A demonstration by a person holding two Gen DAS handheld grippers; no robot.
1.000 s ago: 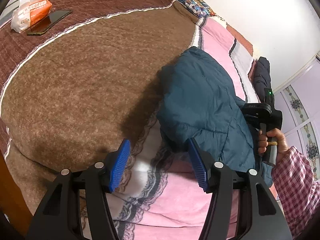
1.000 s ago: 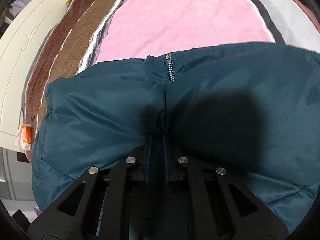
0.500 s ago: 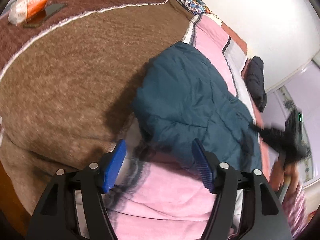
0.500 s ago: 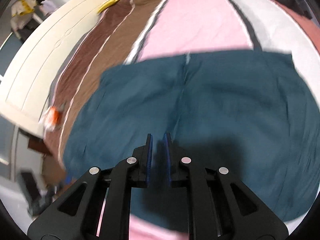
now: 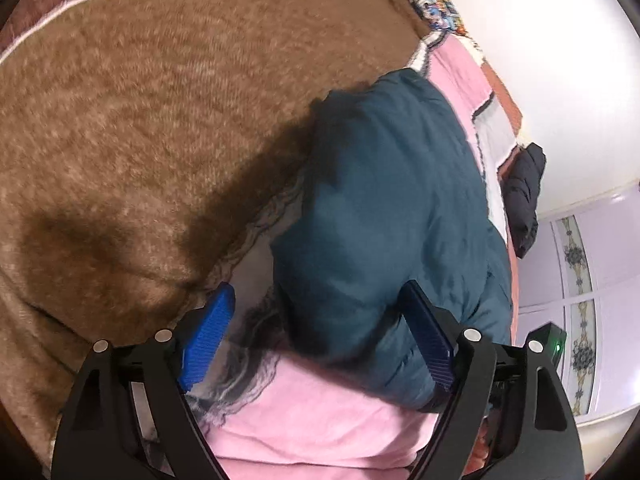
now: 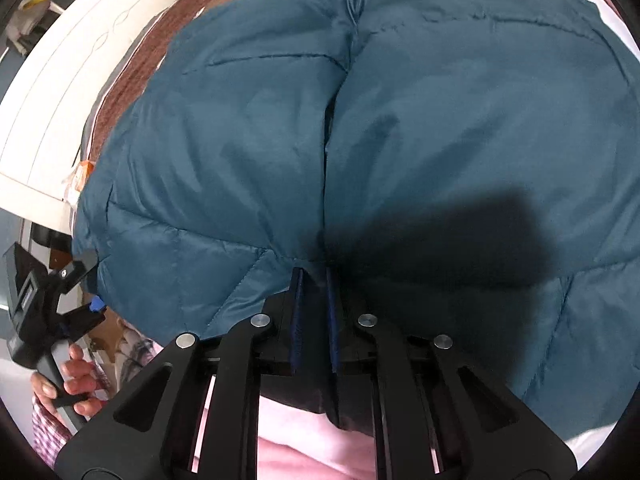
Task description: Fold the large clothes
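Note:
A teal quilted puffer jacket [image 5: 396, 208] lies folded on the pink and brown blanket [image 5: 132, 120] of a bed. My left gripper [image 5: 320, 316] is open, its blue pads straddling the jacket's near left corner just above the bedding. In the right wrist view the jacket [image 6: 440, 112] fills the frame, zip seam running down the middle. My right gripper [image 6: 314, 280] is shut on the jacket's near edge at that seam. The left gripper [image 6: 80, 280] shows at the far left there, held by a hand.
A black garment [image 5: 528, 196] lies at the bed's far right edge by a white wall and lilac cabinet doors [image 5: 580, 280]. A cream headboard [image 6: 60, 92] runs along the left in the right wrist view. A patterned pillow [image 5: 436, 4] sits at the bed's far end.
My left gripper has moved in closer to the jacket's near corner. My right gripper had drawn back with the jacket small in view; now it is shut on the near edge again.

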